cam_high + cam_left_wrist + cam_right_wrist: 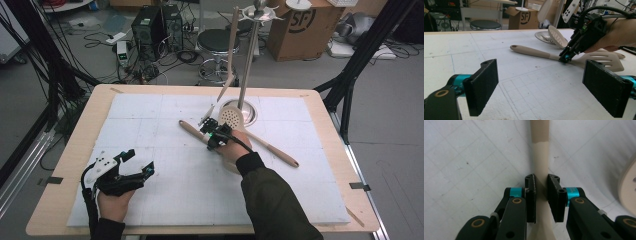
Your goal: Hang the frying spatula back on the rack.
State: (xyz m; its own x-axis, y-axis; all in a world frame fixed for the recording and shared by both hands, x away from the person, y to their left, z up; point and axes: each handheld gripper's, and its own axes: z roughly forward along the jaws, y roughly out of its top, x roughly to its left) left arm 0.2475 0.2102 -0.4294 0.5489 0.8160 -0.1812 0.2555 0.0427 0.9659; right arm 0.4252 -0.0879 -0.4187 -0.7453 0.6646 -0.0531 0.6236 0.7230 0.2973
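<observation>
Lab floor with cables, a stool [218,41] and a cardboard box [300,27] behind the table [75,165]; a white gridded foam sheet [165,190] covers the tabletop.

Right gripper [210,134] sits mid-sheet, pointing down onto the slotted spatula [539,53] — its two pads are pinched on the beige handle, one on each side, just above where the handle widens into the blade. In the right gripper view the handle [539,157] runs straight up between the pads with no visible gap on either side. The spatula lies flat on the foam, with its hanging-hole end toward the left of the high view and its blade under the person's right hand [235,147].

Left gripper [136,167] rests at the near-left part of the sheet, well apart from the spatula — jaws spread wide, nothing between them.

A perforated skimmer [231,117] lies just beside the right gripper, near the round base of a metal utensil stand [248,65]. Another long beige handle [280,152] lies on the right.
</observation>
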